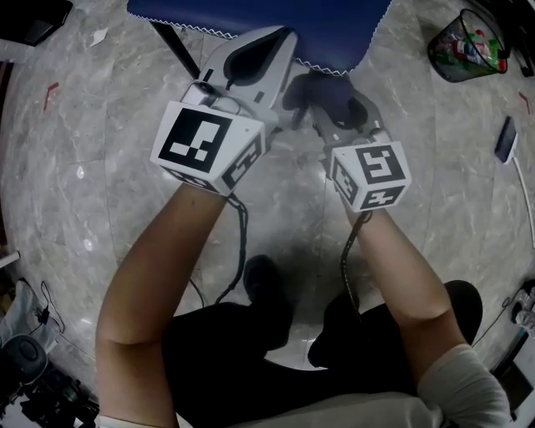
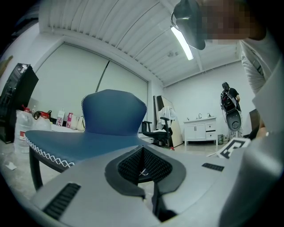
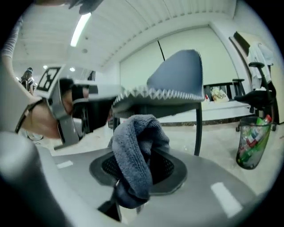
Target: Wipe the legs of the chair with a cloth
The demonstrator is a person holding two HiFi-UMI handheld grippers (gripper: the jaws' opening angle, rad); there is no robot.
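My right tool (image 3: 133, 188) is clamped on a grey-blue cloth (image 3: 134, 148), which bunches up out of the jaws in a thick fold. My left tool (image 2: 143, 169) has its jaws closed together with nothing between them. I hold both close side by side, low at the front edge of the blue chair (image 1: 251, 17), with the cloth just below the seat's white-stitched rim. One black chair leg (image 3: 198, 128) stands beyond the cloth to its right, apart from it. Further right, a wire waste bin (image 3: 253, 142) sits on the marble floor (image 1: 109, 167).
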